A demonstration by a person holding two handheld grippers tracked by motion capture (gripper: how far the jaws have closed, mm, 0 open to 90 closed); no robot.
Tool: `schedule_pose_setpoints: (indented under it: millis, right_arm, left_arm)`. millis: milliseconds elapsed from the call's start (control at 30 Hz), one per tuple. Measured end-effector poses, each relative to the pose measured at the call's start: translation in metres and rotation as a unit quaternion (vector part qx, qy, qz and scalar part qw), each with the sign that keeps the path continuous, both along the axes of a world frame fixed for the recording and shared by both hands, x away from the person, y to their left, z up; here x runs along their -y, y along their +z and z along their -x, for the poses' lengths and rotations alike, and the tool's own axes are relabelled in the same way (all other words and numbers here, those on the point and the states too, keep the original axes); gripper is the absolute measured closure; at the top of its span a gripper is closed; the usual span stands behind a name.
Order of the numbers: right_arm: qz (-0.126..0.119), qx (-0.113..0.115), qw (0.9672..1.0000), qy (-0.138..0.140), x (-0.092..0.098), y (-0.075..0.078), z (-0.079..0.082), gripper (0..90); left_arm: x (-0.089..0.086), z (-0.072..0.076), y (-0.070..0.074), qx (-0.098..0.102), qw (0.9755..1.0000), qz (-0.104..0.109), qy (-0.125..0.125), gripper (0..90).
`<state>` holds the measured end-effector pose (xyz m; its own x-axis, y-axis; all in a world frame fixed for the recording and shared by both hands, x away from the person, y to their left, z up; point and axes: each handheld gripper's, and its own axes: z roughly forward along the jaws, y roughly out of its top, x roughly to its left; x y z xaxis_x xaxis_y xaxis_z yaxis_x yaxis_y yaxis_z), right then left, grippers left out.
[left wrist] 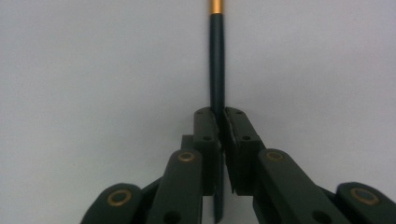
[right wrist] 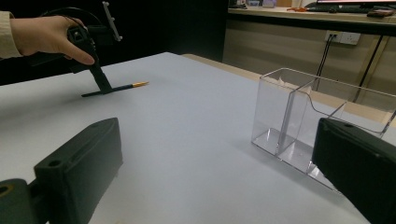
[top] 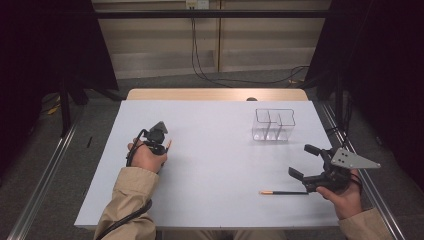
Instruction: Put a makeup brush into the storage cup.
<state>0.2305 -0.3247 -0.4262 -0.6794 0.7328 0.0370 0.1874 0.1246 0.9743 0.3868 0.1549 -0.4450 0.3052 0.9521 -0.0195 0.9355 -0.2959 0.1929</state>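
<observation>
A dark pencil (left wrist: 217, 60) with an orange end lies on the white table (top: 215, 160), and my left gripper (left wrist: 220, 122) is shut on its shaft. In the high view that left gripper (top: 164, 148) points down at the table's left side, the pencil's orange tip (top: 169, 145) showing beside it. My right gripper (top: 301, 160) stands open at the right edge, nothing between its jaws. A second dark pencil (top: 284, 192) with an orange tip lies flat just in front of it. The right gripper view shows the left gripper (right wrist: 102, 86) across the table on its pencil (right wrist: 128, 86).
A clear plastic organizer (top: 273, 125) with upright dividers stands at the back right of the table; in the right gripper view the organizer (right wrist: 303, 116) is close ahead on the right. Black curtains flank the table, and cables run across the floor behind it.
</observation>
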Motion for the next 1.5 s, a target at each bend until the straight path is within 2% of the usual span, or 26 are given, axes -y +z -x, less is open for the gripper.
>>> schedule_pose_setpoints:
  millis: [67,267,467,733,1000,1400,1500]
  right_arm:
    - [0.0,-0.001,1.0,0.0,0.0,-0.0001,0.0,1.0]
    - [0.001,0.0,1.0,0.0,0.0,-0.0001,0.0,1.0]
    - [0.001,-0.003,1.0,0.0,-0.0006,-0.0007,-0.0002,1.0]
    - [0.0,-0.002,1.0,0.001,-0.0005,-0.001,-0.0007,1.0]
    - [0.001,-0.002,1.0,0.0,0.0007,-0.0014,-0.0012,1.0]
    - [0.001,-0.002,1.0,0.001,0.0008,-0.0014,-0.0012,1.0]
    - [0.001,-0.004,1.0,0.001,0.0006,-0.0016,-0.001,1.0]
  left_arm:
    - [0.0006,-0.0001,0.0003,-0.002,1.0,-0.004,-0.002,84.3]
    - [-0.0024,-0.0004,0.0001,-0.004,1.0,0.007,0.0,84.5]
    - [-0.0031,-0.0012,0.0001,-0.007,0.9999,0.01,-0.001,84.6]
    - [0.0002,-0.003,0.0015,-0.013,0.9999,-0.002,-0.007,84.7]
    - [-0.0035,-0.0045,0.002,-0.018,0.9998,0.009,-0.009,84.7]
    - [-0.0064,-0.003,0.0029,-0.015,0.9996,0.021,-0.007,84.7]
    - [-0.0076,-0.0025,0.0036,-0.007,0.9996,0.025,-0.006,84.7]
